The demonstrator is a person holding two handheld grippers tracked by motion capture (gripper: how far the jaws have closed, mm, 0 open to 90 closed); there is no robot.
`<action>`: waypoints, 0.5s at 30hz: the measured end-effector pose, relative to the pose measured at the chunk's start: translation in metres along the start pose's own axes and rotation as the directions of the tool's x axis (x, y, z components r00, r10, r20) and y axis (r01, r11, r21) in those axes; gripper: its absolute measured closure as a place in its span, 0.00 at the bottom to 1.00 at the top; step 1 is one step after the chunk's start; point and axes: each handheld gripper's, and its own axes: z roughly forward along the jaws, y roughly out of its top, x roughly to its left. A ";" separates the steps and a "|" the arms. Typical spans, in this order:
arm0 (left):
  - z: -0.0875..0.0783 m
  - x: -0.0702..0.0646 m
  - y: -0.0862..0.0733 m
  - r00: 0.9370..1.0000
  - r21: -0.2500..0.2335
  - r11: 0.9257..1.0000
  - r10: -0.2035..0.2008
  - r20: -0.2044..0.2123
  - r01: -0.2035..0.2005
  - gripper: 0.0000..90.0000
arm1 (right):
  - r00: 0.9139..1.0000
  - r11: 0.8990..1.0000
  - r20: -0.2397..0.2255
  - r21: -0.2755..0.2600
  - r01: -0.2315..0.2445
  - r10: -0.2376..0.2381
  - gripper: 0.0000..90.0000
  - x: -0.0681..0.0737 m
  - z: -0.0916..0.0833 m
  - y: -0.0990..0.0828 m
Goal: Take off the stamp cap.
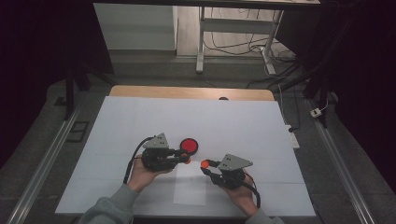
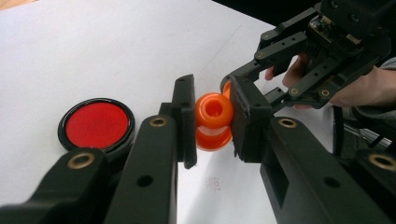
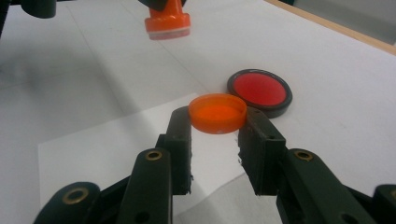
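My left gripper (image 1: 183, 156) is shut on an orange spool-shaped stamp (image 2: 214, 119), gripped at its waist and held above the table. From the right gripper view the stamp (image 3: 167, 21) hangs at the top edge with its flat base pointing down. My right gripper (image 1: 206, 165) is shut on a shallow orange cap (image 3: 217, 112), pinched between its jaw tips with the hollow side up. The two grippers face each other a short way apart over a white sheet of paper (image 1: 190, 186). A round red pad in a black rim (image 1: 189, 145) lies flat on the table just beyond them.
A white cover (image 1: 140, 121) spreads over the table, with a wooden edge (image 1: 187, 92) showing at the far side. Metal rails run along both sides on the floor. A desk frame and cables stand behind the table.
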 end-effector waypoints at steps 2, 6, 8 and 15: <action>0.000 0.000 0.000 1.000 0.002 1.000 -0.002 0.003 0.002 0.81 | 1.000 1.000 0.011 0.004 -0.005 0.005 0.72 -0.002 -0.003 -0.002; 0.001 0.000 0.000 1.000 0.005 1.000 -0.002 0.004 0.002 0.81 | 1.000 1.000 0.027 0.004 -0.015 0.015 0.72 -0.006 -0.009 -0.005; 0.000 0.000 0.000 1.000 0.003 1.000 -0.002 0.003 0.002 0.81 | 0.999 1.000 0.034 0.004 -0.019 0.018 0.72 -0.009 -0.012 -0.007; 0.000 0.000 0.000 1.000 0.002 1.000 -0.004 -0.002 0.004 0.81 | 0.997 0.999 0.063 0.010 -0.039 0.038 0.72 -0.017 -0.025 -0.017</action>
